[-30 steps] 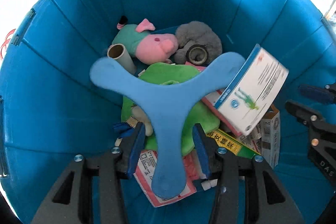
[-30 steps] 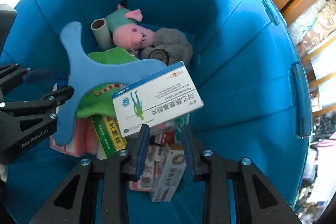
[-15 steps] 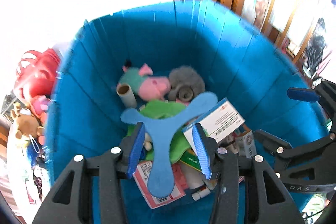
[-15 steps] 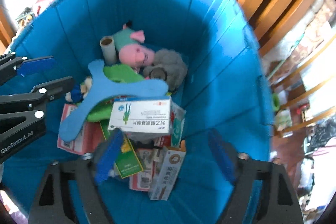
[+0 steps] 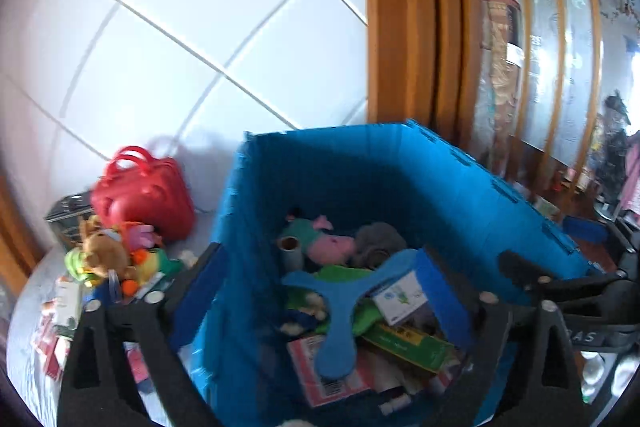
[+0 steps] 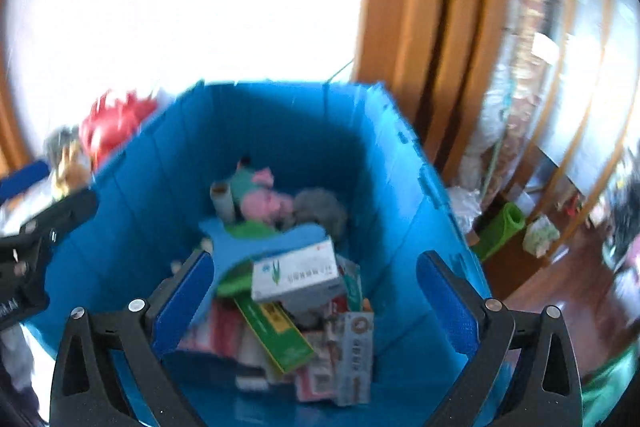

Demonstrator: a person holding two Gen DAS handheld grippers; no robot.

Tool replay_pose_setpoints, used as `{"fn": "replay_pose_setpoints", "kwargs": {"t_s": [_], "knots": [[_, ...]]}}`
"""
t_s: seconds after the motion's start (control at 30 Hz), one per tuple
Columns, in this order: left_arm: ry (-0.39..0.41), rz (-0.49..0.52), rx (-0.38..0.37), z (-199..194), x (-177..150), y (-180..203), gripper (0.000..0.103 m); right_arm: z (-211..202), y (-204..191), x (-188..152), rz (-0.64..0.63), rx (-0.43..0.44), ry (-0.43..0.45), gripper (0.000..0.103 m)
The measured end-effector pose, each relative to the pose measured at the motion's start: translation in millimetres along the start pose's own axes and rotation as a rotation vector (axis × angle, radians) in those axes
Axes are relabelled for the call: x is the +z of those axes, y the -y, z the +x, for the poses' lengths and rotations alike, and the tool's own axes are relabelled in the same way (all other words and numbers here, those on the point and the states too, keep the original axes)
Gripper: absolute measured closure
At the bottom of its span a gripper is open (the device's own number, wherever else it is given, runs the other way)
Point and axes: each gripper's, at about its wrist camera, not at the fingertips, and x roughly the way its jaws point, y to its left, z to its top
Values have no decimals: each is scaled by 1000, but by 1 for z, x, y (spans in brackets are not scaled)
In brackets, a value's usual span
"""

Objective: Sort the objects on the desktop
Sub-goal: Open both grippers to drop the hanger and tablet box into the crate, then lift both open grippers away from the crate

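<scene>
A blue crate (image 5: 440, 179) stands in front of both grippers, also in the right wrist view (image 6: 160, 163). Inside lie a blue three-armed boomerang (image 5: 340, 303), a white medicine box (image 5: 400, 299) (image 6: 296, 275), a pink and green plush pig (image 5: 328, 243) (image 6: 260, 195), a grey plush (image 5: 376, 239), a cardboard tube (image 5: 290, 251) and several cartons. My left gripper (image 5: 332, 291) is open and empty above the crate's near left corner. My right gripper (image 6: 316, 291) is open and empty above the crate.
Left of the crate, on the table, sit a red handbag (image 5: 144, 195), a heap of plush toys (image 5: 108, 259) and several small boxes (image 5: 56, 331). A white tiled wall and wooden cabinet (image 5: 404, 27) stand behind. A green roll (image 6: 500, 231) lies right of the crate.
Both grippers have let go, the left of the boomerang and the right of the medicine box, which now lie in the crate. Both have opened wide and pulled up and back.
</scene>
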Motion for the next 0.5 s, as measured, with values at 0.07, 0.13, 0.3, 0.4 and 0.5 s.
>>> {"fn": "replay_pose_setpoints", "kwargs": {"t_s": [0.07, 0.13, 0.3, 0.4, 0.5], "knots": [[4, -7, -7, -5, -5, -2, 2, -5, -7, -8, 1, 8, 5, 0], [-5, -7, -9, -8, -10, -4, 2, -4, -11, -13, 2, 18, -16, 0], [-30, -15, 12, -15, -19, -6, 2, -8, -12, -19, 19, -11, -26, 0], [-40, -23, 2, -17, -24, -8, 2, -13, -11, -22, 21, -19, -13, 0], [-43, -23, 11, -19, -28, -9, 2, -15, -9, -24, 25, -10, -10, 0]]}}
